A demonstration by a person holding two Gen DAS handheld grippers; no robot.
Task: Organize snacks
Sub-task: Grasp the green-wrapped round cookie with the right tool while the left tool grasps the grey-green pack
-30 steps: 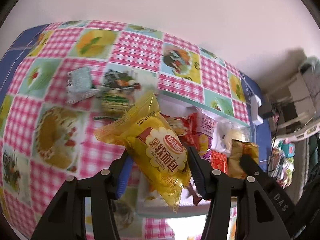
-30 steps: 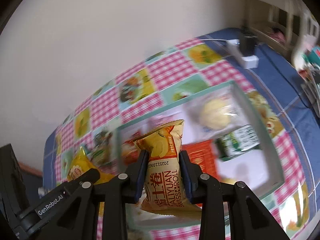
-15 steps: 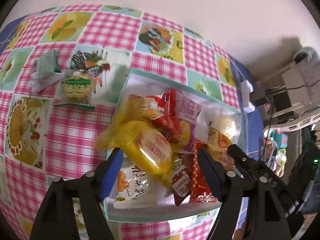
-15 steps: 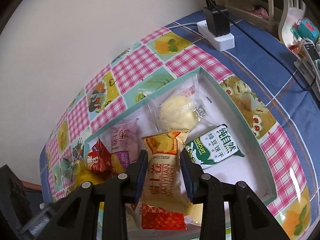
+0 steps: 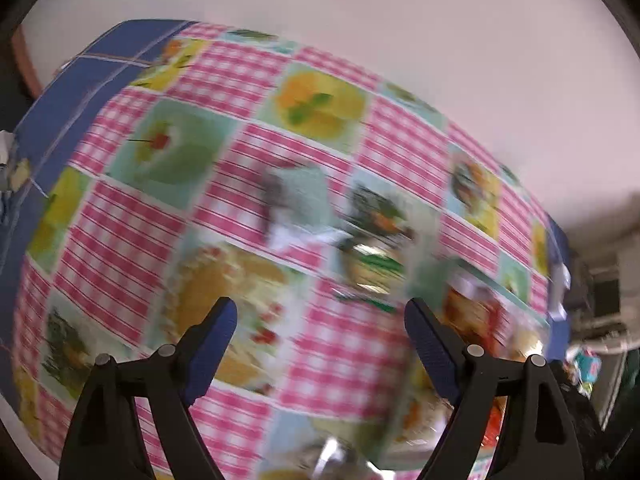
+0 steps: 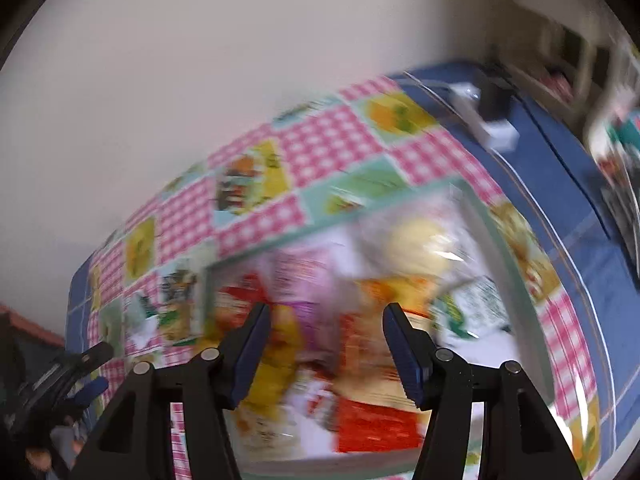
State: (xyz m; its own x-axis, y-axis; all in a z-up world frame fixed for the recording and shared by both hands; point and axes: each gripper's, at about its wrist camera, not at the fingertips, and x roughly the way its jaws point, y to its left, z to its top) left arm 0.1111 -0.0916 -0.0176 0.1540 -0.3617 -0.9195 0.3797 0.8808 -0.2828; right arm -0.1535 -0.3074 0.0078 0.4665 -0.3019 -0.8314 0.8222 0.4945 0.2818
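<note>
I see a plain pale wall (image 5: 400, 40) behind the table; table covered by a glossy pink-check tablecloth (image 5: 248, 148) with food-picture squares, blue cloth (image 6: 560, 184) showing past its edges; both views motion-blurred. Shallow rectangular tray (image 6: 500, 240) with a teal rim sits toward the table's right side; open cloth to its left. Snacks (image 6: 360, 320) lie heaped in the tray: crinkly foil and clear packets, red, yellow, purple, one round pale bun in clear wrap (image 6: 420, 240). Two small packets (image 5: 300, 208) lie loose on the cloth left of the tray. White power strip (image 6: 492, 128) near the far edge. Left gripper (image 5: 320, 316) opening wide, nothing between the jaws, over bare cloth. Right gripper (image 6: 326, 320) opening over the tray, pads clear of the packets.
</note>
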